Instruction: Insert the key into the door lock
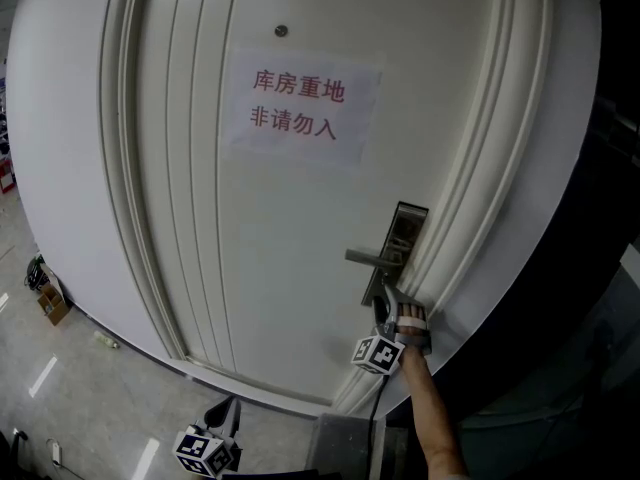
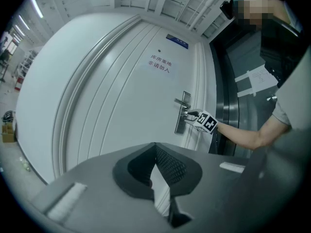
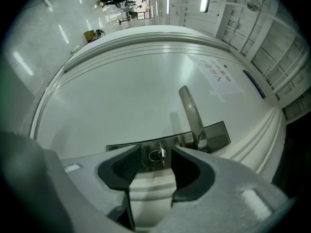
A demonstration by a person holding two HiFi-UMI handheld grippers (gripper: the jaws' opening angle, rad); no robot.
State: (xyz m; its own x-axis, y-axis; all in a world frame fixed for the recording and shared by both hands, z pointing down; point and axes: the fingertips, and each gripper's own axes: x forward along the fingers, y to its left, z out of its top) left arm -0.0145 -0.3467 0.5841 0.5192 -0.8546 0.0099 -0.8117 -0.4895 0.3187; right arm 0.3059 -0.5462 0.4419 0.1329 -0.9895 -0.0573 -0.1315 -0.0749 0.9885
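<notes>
The white door [image 1: 290,218] carries a metal lock plate [image 1: 405,230] with a lever handle [image 1: 372,259]. In the right gripper view a small silver key [image 3: 163,154] sits in the lock cylinder [image 3: 154,154] on the plate [image 3: 216,132], below the handle [image 3: 192,113]. My right gripper [image 3: 156,150] is open, with a pad on each side of the key and apart from it. In the head view the right gripper [image 1: 386,301] is at the plate's lower end. My left gripper [image 1: 226,414] hangs low, well back from the door. Its jaws [image 2: 155,147] meet with nothing between them.
A paper sign [image 1: 300,103] with red characters hangs under a peephole [image 1: 281,31]. Moulded door-frame ridges [image 1: 470,218] run right of the lock, beside a dark opening [image 1: 600,298]. A cardboard box [image 1: 52,303] lies on the floor at left. The person's right forearm [image 2: 248,135] reaches to the lock.
</notes>
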